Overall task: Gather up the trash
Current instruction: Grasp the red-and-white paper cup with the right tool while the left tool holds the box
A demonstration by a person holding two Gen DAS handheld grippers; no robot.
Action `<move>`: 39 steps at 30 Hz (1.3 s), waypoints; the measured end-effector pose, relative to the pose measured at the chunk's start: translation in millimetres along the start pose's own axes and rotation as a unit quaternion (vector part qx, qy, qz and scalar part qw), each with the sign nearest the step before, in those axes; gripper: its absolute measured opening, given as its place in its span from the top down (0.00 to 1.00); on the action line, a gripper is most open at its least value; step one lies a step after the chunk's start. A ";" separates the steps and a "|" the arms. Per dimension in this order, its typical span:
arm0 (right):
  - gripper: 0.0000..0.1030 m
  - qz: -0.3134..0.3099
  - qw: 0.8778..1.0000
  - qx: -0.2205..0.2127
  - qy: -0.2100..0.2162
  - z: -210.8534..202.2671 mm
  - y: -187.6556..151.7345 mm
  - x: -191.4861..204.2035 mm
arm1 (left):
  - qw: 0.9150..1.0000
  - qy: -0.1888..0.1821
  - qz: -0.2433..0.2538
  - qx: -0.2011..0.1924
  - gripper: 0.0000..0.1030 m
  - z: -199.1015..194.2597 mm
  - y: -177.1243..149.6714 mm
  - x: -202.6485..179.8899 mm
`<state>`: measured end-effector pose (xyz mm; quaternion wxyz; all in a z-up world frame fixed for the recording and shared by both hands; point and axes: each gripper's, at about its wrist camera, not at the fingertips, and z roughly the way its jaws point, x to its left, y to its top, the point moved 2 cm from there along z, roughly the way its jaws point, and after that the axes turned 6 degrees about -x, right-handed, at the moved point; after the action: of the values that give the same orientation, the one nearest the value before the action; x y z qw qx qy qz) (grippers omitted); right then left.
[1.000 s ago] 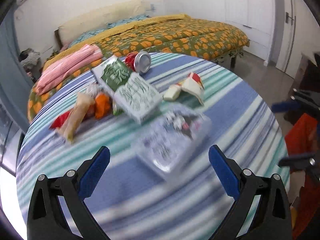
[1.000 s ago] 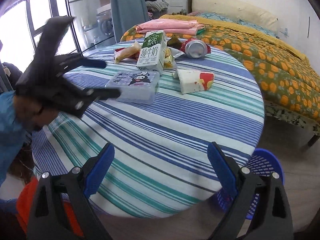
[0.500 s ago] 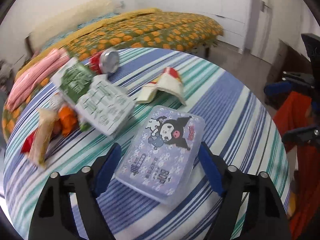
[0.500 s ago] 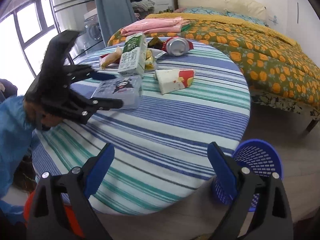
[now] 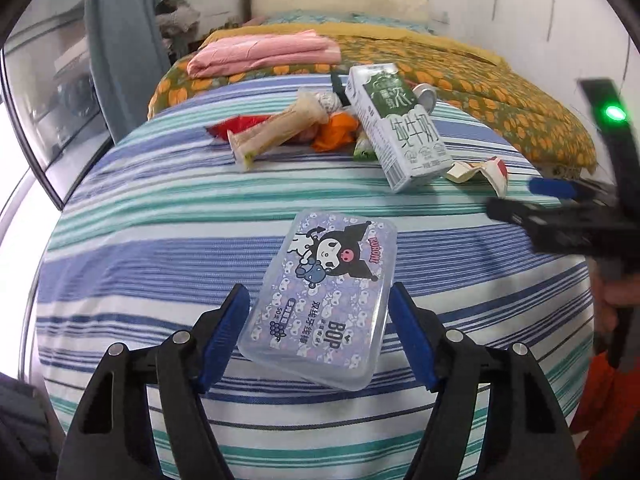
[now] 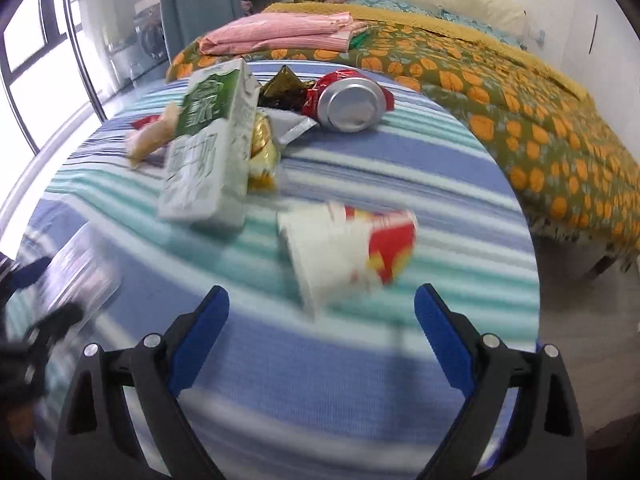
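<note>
A clear purple cartoon-printed box [image 5: 328,292] lies flat on the striped table [image 5: 160,240]. My left gripper [image 5: 318,304] straddles its near end; the jaws are closing, with a thin gap still showing at the left pad. Beyond lie a green-and-white milk carton [image 5: 396,128], snack wrappers [image 5: 276,132], a red can [image 6: 352,100] and a crumpled red-and-white paper cup [image 6: 348,252]. My right gripper [image 6: 320,320] hangs open and empty over the table, just short of the cup. It also shows in the left wrist view as the right gripper [image 5: 532,200].
A bed with an orange-patterned cover [image 6: 540,120] runs behind the table, with folded pink cloth [image 6: 280,32] on it. A curtain [image 5: 120,40] and window frames stand at the left. Something orange-red [image 5: 600,400] sits low beside the table's right edge.
My left gripper rolled, came down around the purple box and narrowed its jaws. My right gripper swept in over the table, so the paper cup now lies just ahead of it.
</note>
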<state>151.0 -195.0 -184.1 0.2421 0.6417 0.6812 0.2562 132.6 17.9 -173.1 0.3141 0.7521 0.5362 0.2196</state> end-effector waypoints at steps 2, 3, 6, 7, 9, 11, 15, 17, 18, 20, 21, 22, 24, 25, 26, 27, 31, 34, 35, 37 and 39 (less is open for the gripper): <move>0.12 0.010 1.000 0.009 -0.019 9.9 1.6 -10.4 | 1.000 0.002 0.002 0.002 0.30 2.0 -0.7 -0.9; 0.12 0.014 1.000 0.011 -0.023 12.0 1.7 -15.8 | 1.000 0.004 0.006 0.005 0.27 4.2 -1.0 0.1; 0.13 0.018 0.999 0.016 -0.040 9.9 -8.6 -40.7 | 1.000 0.014 0.009 0.014 0.21 11.4 -5.4 0.8; 0.14 0.018 0.999 0.016 -0.041 7.7 -11.4 -46.7 | 1.000 0.008 0.002 0.021 0.20 14.4 -6.0 2.9; 0.14 0.020 0.998 0.014 -0.052 3.3 -16.7 -61.7 | 1.000 0.002 -0.011 0.024 0.16 15.7 -6.1 7.0; 0.14 0.022 0.997 0.018 -0.069 -2.6 -22.0 -78.1 | 0.999 0.002 -0.018 0.028 0.13 18.3 -5.8 9.9; 0.14 0.032 0.998 0.029 -0.042 -16.1 -27.2 -84.8 | 0.999 0.005 -0.007 0.034 0.10 20.2 -6.9 7.5; 0.13 0.037 0.999 0.024 -0.008 -26.4 -24.1 -78.6 | 0.999 0.006 -0.001 0.038 0.08 20.9 -7.5 5.0; 0.13 0.040 0.999 0.023 0.003 -28.4 -21.9 -75.6 | 0.999 0.007 0.002 0.040 0.07 21.6 -7.6 3.9; 0.13 0.054 0.998 0.022 0.033 -28.6 -14.5 -67.9 | 0.999 0.006 0.006 0.042 0.05 22.6 -7.6 2.9; 0.13 0.067 0.996 0.025 0.047 -24.4 -10.1 -65.3 | 0.999 0.005 0.007 0.043 0.05 22.8 -7.6 2.9; 0.13 0.077 0.995 0.030 0.053 -20.7 -8.4 -62.7 | 0.999 0.003 0.007 0.043 0.05 22.7 -7.8 2.9; 0.13 0.101 0.992 0.046 0.055 -4.0 -3.7 -63.9 | 0.999 -0.002 0.012 0.045 0.05 22.2 -7.9 2.2; 0.13 0.111 0.991 0.054 0.053 2.2 -3.2 -65.5 | 0.999 -0.006 0.016 0.046 0.05 21.5 -7.9 1.2; 0.13 0.122 0.989 0.063 0.051 8.8 -1.9 -68.0 | 0.999 -0.011 0.019 0.046 0.05 20.6 -7.9 0.8; 0.13 0.133 0.988 0.065 0.051 12.2 -1.2 -69.7 | 0.999 -0.015 0.024 0.045 0.05 19.3 -7.5 0.8; 0.19 0.116 0.989 0.080 0.050 17.8 10.8 -60.5 | 0.998 -0.014 0.036 0.043 0.05 16.8 -3.2 2.5; 0.43 0.102 0.989 0.096 0.037 19.9 12.4 -54.8 | 0.998 -0.016 0.040 0.045 0.05 18.8 2.6 1.3; 0.53 0.095 0.990 0.097 0.032 18.8 12.9 -54.4 | 0.998 -0.015 0.044 0.045 0.06 19.4 5.0 1.1; 0.61 0.103 0.989 0.098 0.042 16.3 12.3 -56.2 | 0.997 -0.011 0.057 0.046 0.18 19.1 8.3 -3.6; 0.66 0.099 0.989 0.094 0.054 12.4 11.1 -57.3 | 0.997 -0.009 0.063 0.051 0.32 20.5 10.7 -6.1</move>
<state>171.0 -251.2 -186.0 0.1167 0.7111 0.6474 0.2482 151.4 4.8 -179.9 0.2656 0.8015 0.4953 0.2043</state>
